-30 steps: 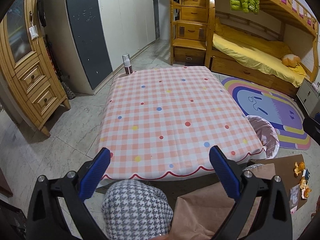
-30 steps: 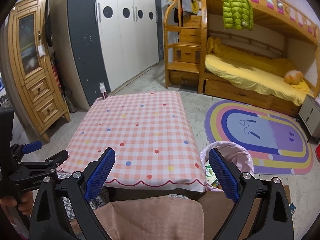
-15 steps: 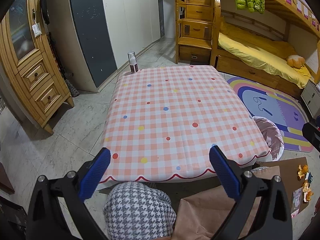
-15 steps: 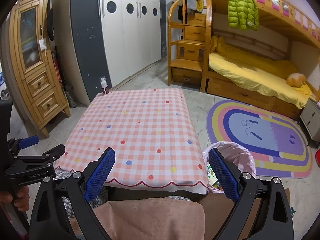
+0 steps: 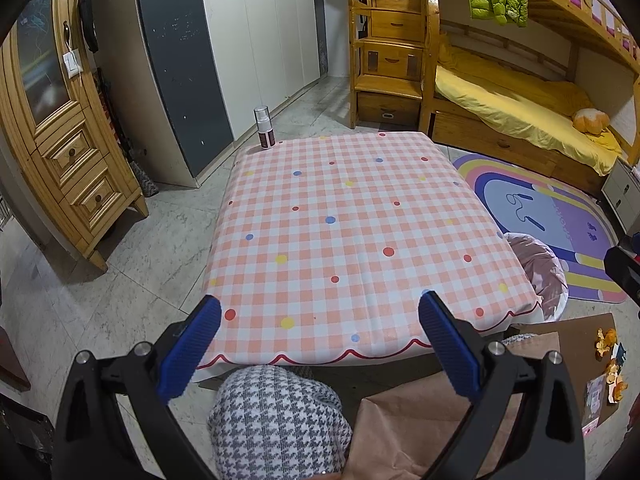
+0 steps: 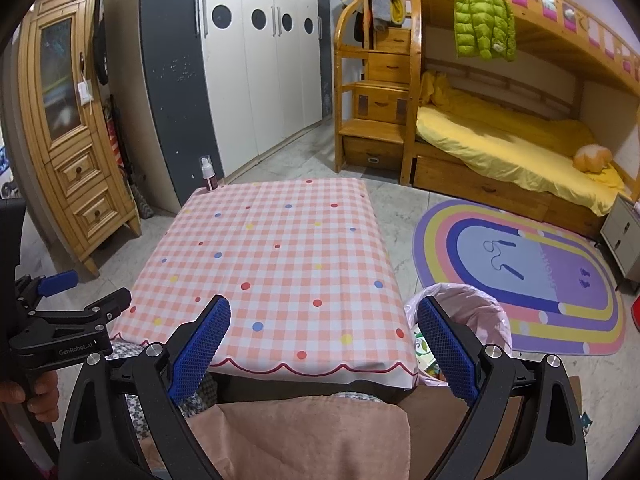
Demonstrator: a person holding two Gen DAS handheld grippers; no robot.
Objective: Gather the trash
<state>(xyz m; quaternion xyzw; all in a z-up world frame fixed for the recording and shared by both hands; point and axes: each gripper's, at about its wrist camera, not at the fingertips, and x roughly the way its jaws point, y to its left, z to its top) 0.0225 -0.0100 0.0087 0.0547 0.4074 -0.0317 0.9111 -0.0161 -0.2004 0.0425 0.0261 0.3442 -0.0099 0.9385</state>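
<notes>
One label, "GenRobot.AI", on left tongs (image 6: 84, 296); both tongs gape.

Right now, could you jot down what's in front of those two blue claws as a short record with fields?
left gripper: open, empty
right gripper: open, empty
table: checked cloth, dotted
on table: spray bottle, upright, far left corner
bin: pink-lined, on floor by table's right side, some packaging inside
floor litter: orange scraps on cardboard, right of table

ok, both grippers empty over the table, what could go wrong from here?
1. The spray bottle stands at the table's far corner, near the edge; a reach could tip it off.
2. Peel scraps lie on cardboard on the floor, easily missed.
3. The lined bin sits tight against the table; drops may miss.
</notes>
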